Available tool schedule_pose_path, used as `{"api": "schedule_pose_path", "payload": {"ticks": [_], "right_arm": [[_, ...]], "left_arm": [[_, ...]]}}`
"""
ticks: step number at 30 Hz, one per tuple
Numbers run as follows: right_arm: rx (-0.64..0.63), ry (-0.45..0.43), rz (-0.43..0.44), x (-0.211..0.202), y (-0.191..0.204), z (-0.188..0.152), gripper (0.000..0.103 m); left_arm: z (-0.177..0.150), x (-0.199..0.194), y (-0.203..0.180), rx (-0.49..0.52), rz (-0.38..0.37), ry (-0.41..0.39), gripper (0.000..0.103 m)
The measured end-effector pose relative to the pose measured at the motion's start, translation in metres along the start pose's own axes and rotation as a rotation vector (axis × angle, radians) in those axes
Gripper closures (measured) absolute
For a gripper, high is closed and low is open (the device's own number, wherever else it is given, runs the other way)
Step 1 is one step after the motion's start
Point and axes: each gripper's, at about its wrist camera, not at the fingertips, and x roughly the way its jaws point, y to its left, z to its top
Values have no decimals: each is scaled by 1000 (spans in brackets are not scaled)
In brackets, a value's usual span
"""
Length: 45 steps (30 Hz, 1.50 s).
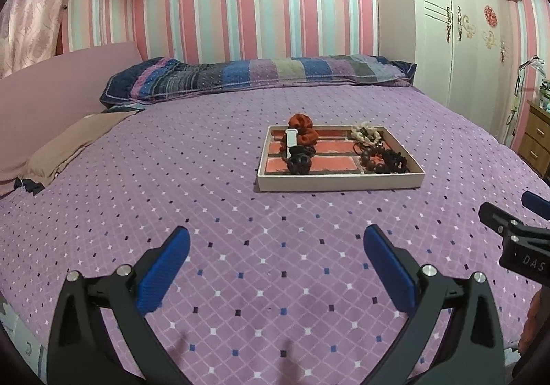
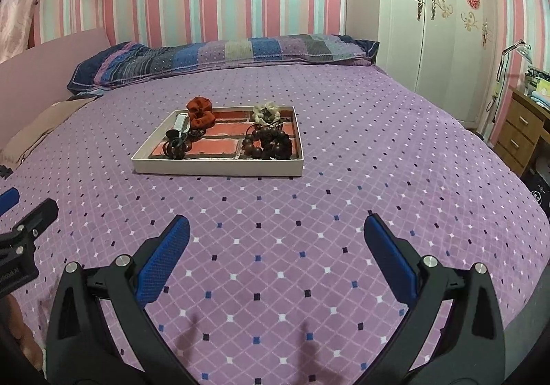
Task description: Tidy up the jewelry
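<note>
Hovering over bedspread (image 1: 172, 179), both tongs spread, empty.
Left gripper (image 1: 276, 247), right gripper (image 2: 276, 237); jewelry tray (image 2: 220, 169) ahead.

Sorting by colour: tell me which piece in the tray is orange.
The orange scrunchie at the tray's far left corner; the other pieces are dark or cream.

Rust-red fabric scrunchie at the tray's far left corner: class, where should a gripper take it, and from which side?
Pinch the rust-red fabric scrunchie across its raised upper fold, coming from above; it bulges above the shallow white tray wall, clear of the white clip beside it.
</note>
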Motion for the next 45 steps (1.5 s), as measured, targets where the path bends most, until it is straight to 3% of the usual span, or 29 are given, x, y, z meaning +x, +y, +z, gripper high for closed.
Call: {"api": "schedule_pose_path", "payload": {"ticks": [45], "right_arm": [[-9,-16,-4,-6,1,2,4]], "left_arm": [[1,-6,1,24,23,-39,4]]}}
